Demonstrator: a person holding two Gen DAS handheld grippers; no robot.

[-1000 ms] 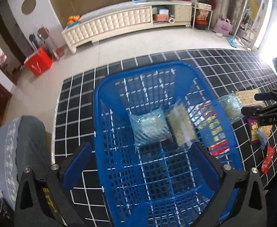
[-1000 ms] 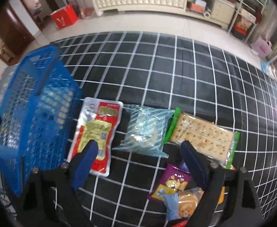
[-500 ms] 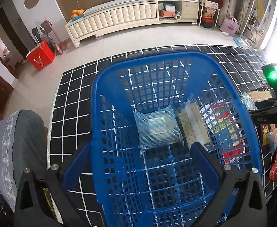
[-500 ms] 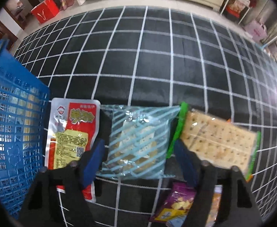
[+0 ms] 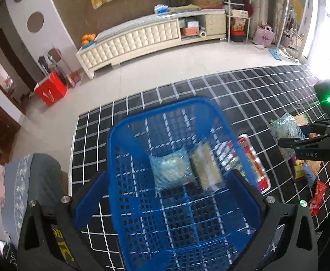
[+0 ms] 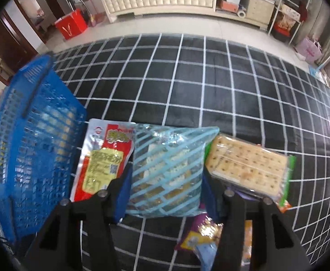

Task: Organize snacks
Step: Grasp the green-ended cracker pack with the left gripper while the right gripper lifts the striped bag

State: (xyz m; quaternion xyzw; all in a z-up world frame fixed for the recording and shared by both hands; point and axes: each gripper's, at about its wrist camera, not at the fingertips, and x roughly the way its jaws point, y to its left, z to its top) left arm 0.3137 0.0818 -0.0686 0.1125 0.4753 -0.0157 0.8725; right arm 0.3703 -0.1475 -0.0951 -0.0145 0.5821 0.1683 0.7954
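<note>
A blue mesh basket point(image 5: 119, 135) stands on the black grid mat, with a blue-striped packet point(image 5: 169, 169) and a cracker pack point(image 5: 205, 167) lying in it. My left gripper point(image 5: 167, 192) hovers open above the basket, nothing between its fingers. My right gripper point(image 6: 165, 180) is closing its jaws on a second blue-striped snack packet point(image 6: 167, 167), and both pads touch the packet's sides. To its left a red-and-silver packet point(image 6: 101, 158) lies against the basket point(image 6: 29, 124). A green-edged cracker pack point(image 6: 248, 164) lies to its right. The right gripper point(image 5: 300, 140) also shows at the left wrist view's edge.
A purple snack bag point(image 6: 201, 232) and other small packets lie under the right gripper, with a small red packet point(image 5: 318, 196) nearby. Beyond the grid mat point(image 6: 187, 79) are tiled floor, a red bin point(image 5: 51, 90) and a long white cabinet point(image 5: 142, 38). A grey cushion point(image 5: 29, 180) lies at the left.
My right gripper came down over the striped packet and narrowed its jaws onto it; the packet now fills the gap. My left gripper drew back and up, so the basket looks smaller.
</note>
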